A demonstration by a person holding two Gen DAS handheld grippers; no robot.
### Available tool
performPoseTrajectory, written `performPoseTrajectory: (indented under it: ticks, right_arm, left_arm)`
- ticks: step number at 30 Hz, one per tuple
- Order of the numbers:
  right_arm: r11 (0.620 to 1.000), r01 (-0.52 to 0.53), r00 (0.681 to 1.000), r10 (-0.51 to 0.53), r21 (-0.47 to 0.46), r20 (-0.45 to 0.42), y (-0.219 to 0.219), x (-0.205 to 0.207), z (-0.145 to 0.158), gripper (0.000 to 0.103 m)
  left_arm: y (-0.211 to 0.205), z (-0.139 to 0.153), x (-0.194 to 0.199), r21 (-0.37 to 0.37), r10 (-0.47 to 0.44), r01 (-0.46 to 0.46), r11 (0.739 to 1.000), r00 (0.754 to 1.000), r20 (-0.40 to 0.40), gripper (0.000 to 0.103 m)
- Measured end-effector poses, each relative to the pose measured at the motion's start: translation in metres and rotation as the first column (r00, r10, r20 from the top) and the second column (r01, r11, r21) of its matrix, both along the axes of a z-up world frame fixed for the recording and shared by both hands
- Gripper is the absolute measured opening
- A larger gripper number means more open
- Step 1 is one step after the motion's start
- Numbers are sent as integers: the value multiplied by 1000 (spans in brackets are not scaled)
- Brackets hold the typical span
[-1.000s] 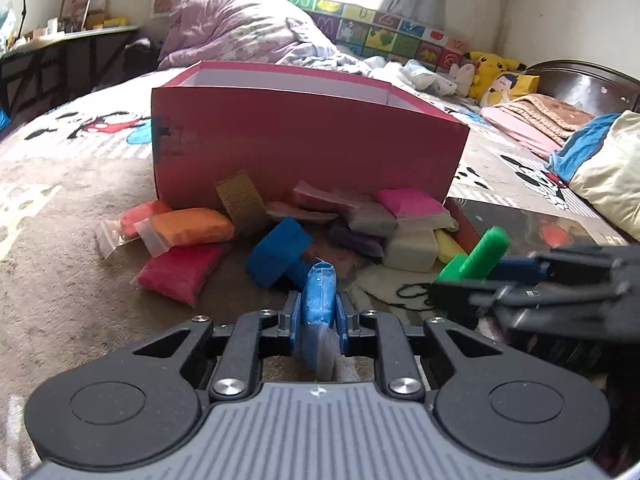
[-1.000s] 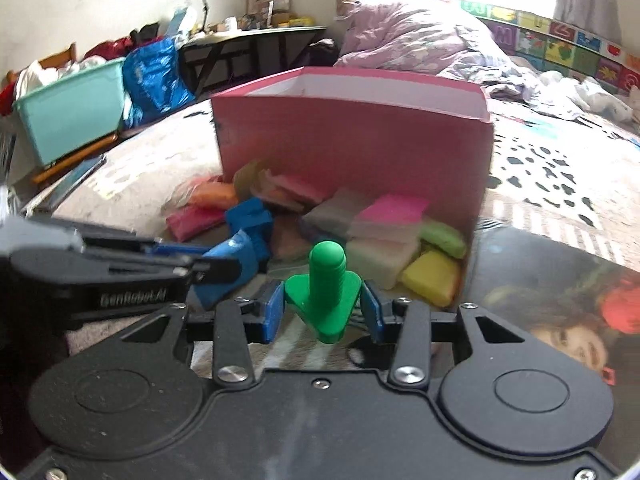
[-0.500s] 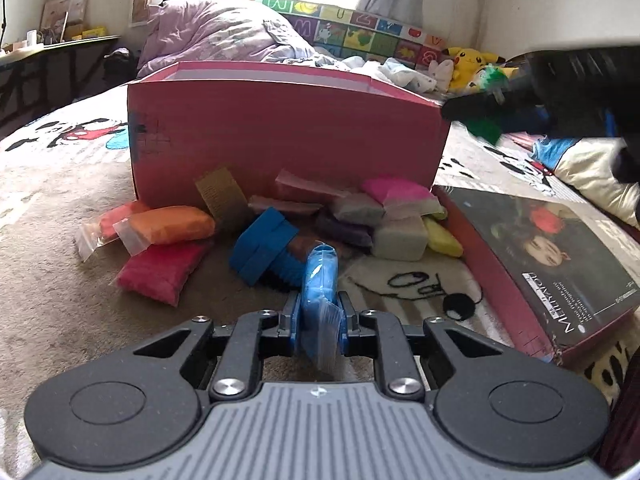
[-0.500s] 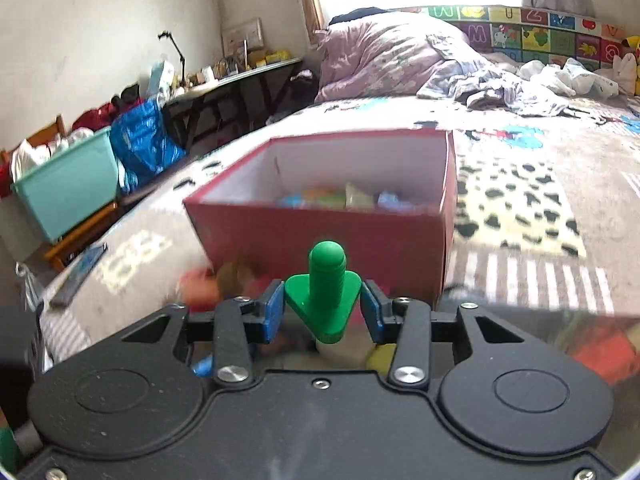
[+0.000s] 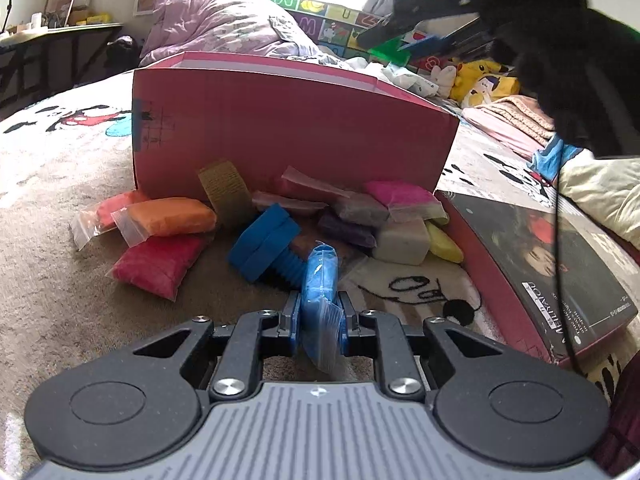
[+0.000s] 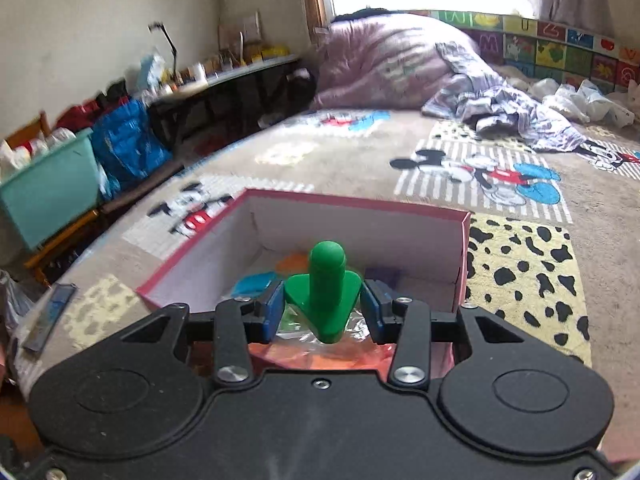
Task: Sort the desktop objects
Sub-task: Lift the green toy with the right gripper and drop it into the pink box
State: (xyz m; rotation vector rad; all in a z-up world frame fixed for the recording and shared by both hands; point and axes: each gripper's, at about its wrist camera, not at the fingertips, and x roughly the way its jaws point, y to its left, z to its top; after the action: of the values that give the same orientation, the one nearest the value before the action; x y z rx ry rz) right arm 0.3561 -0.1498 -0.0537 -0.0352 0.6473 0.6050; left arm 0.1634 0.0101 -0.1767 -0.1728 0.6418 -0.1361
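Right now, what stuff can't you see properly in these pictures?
- Pink box, left wrist view: its near wall hides the inside.
- Box floor, right wrist view: the green toy bolt and right gripper cover most of the packets inside.
- Blue packet, left wrist view: its lower end is hidden behind the left gripper.
- Desk clutter, right wrist view: blurred, too small.

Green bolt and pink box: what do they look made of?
Green bolt: likely hard plastic, one even colour with a matte, smooth, moulded look. Pink box: looks like cardboard, with thin flat walls, creased corners and a plain white inside.
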Motion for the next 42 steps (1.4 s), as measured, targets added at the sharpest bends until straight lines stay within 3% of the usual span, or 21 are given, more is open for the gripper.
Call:
performPoseTrajectory:
  ticks: [10,17,25,28,33,42]
  right_arm:
    - [990,5,988,-26,-142,-149,19,42,-31,41]
    - [965,-20,978,-35,-261,-205,31,50,-45,41]
    - [951,-24,971,-51,-308,-233,38,57,-47,42]
    - [959,-16,974,-48,-282,-220,35,53,-43,43]
    - [974,7,984,-48,-228,-174,29,41,-34,64]
    - [998,70,998,-70,4,8,-17,-29,-2,68]
  left_arm:
    - [5,0,1,-39,3,-3,999,1000,-4,17]
    - [6,0,1,-48,6,-6,999,1000,-5,17]
    - [6,0,1,-52,6,-6,999,1000,-9,17]
    - [6,-1,2,-51,5,-5,999,1000,-12,17]
    - [6,-1,2,-45,4,-5,999,1000,-13,17]
    - [2,-2,0,-19,-2,2,1000,1000,-6,17]
